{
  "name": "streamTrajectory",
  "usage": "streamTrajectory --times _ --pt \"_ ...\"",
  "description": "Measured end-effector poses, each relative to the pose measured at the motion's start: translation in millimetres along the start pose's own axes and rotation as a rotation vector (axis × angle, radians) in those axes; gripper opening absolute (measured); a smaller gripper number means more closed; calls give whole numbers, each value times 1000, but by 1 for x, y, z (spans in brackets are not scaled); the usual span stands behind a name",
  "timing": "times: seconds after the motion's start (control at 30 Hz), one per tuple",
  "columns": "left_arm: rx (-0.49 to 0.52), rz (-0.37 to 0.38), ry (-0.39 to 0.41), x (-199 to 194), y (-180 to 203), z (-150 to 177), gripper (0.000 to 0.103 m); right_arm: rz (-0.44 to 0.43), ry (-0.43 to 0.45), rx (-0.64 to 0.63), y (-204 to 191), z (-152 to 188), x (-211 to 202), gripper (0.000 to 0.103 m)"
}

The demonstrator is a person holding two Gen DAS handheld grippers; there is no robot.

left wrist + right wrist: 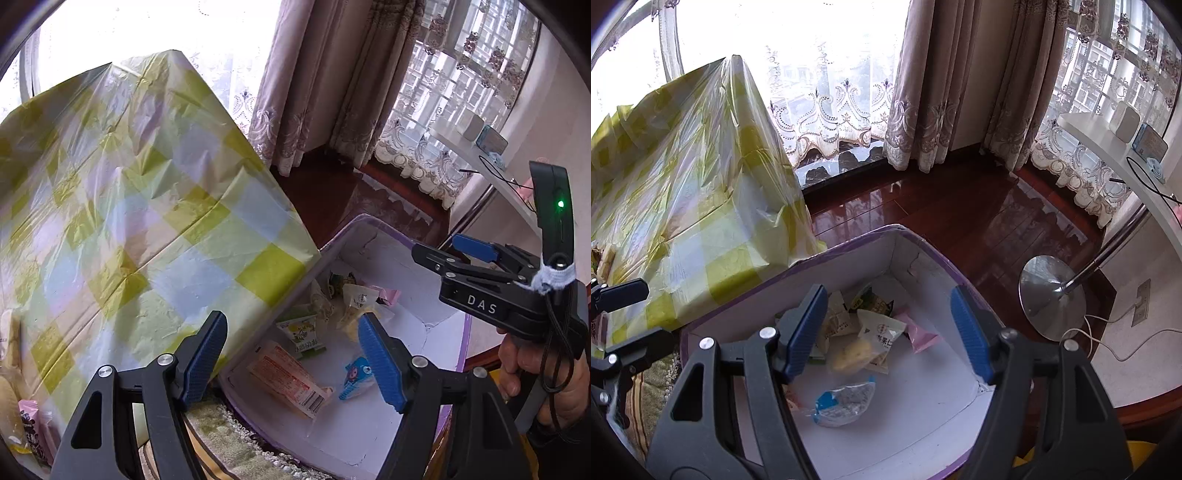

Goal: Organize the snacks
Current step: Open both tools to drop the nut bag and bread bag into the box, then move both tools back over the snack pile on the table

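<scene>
While over box | both tongs gape empty | right tongs marked "DAS"

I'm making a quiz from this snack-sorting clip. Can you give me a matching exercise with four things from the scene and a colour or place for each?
Things:
1. box
2. tablecloth
3. pink packet
4. lamp base

Descriptions:
A. yellow-green check
B. on the floor, right of the box
C. purple rim, white inside
D. lying in the box

Pairs: 1-C, 2-A, 3-D, 4-B
</scene>
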State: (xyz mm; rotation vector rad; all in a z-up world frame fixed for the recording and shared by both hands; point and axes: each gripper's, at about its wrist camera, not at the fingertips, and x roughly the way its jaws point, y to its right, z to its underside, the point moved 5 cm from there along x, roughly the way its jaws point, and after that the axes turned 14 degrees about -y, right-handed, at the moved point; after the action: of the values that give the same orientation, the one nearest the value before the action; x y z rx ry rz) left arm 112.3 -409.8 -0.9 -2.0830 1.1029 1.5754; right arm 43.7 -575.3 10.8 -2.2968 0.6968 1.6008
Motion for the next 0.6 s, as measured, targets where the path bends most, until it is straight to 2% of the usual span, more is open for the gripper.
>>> streamTrajectory --times 0.37,0.6 --pt "-47 -13 36 -11 -19 3 74 -44 10 -64 -27 1 -8 72" --pt "-91 -42 74 -23 -41 8 74 -74 8 -119 -59 2 -12 72"
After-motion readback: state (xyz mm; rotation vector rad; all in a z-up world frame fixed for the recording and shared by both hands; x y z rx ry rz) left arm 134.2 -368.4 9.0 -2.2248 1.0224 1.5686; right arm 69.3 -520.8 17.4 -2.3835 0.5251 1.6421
